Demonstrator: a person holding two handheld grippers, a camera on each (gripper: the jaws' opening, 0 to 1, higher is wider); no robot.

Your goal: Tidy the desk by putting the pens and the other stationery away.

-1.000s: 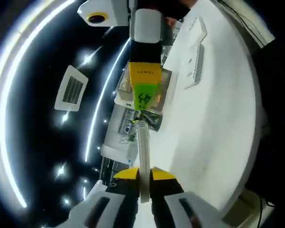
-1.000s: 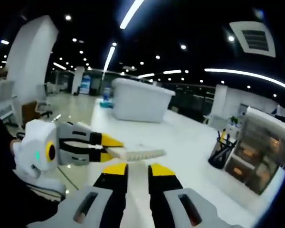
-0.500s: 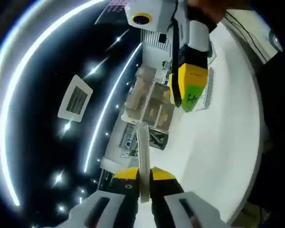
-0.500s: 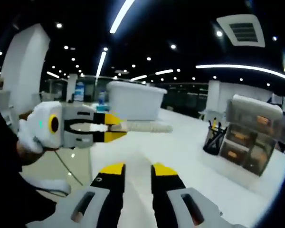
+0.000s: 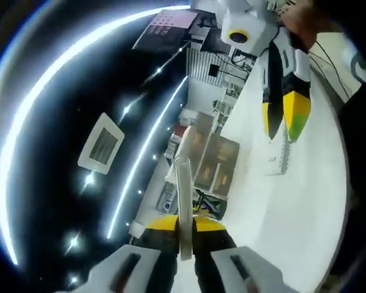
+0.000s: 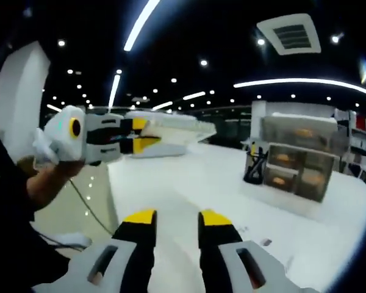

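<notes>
A: While the left gripper (image 5: 184, 227) stands at 6 o'clock in the left gripper view, what does it hold?
B: Item one: a pale ruler (image 5: 183, 195), pinched edge-on between the jaws. Its long axis runs toward 12 o'clock, straight out past the jaw tips.

A: And in the right gripper view?
B: The same ruler (image 6: 180, 129) lies level, clamped at 9 o'clock and pointing toward 3 o'clock. The left gripper (image 6: 137, 134) sits in a hand (image 6: 46, 168).

A: Item two, the right gripper (image 6: 177, 218)?
B: Jaws spread, nothing between them. It appears again at 1 o'clock in the left gripper view (image 5: 285, 116), well apart from the ruler.

A: Open room?
B: A white desk (image 6: 189, 183) lies bare below the ruler. A clear drawer unit (image 6: 293, 162) and a dark pen holder (image 6: 254, 168) stand near the desk's edge at 3 o'clock.
</notes>
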